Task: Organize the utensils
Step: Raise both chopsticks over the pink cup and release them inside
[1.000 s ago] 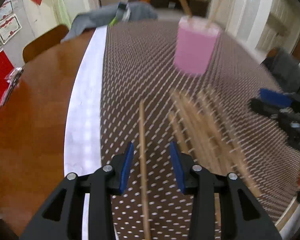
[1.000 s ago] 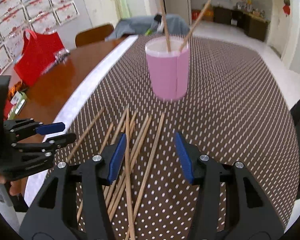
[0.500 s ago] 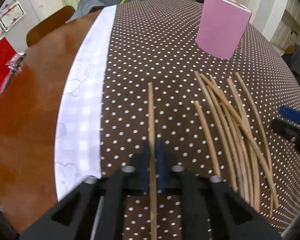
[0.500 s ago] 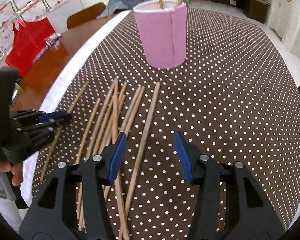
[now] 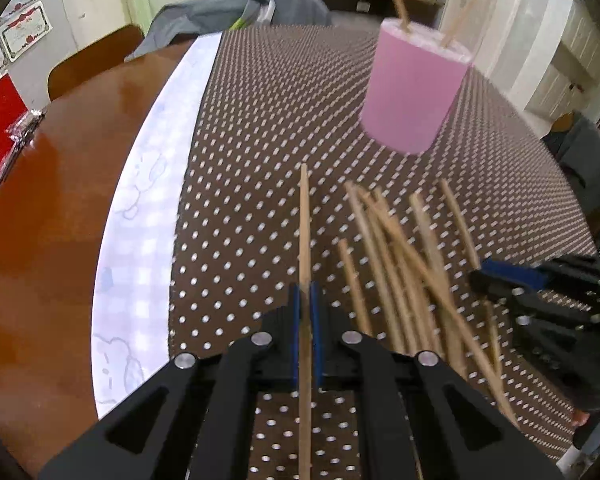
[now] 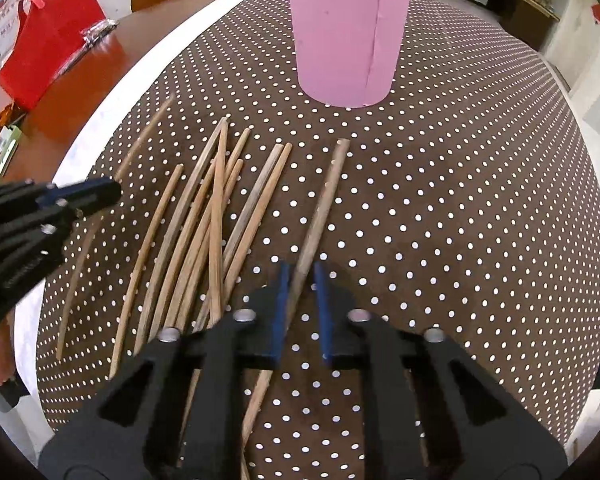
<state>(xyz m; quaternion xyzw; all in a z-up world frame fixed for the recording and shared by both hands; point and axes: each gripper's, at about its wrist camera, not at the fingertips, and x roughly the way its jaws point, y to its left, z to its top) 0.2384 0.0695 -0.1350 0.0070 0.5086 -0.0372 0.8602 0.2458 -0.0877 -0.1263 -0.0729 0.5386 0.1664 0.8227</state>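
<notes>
Your left gripper (image 5: 305, 300) pinches one chopstick (image 5: 305, 224), its tip pointing ahead toward the pink cup (image 5: 412, 88). Your right gripper's (image 6: 300, 276) jaws are closing around a darker chopstick (image 6: 320, 216), right of the loose pile (image 6: 204, 220).
</notes>
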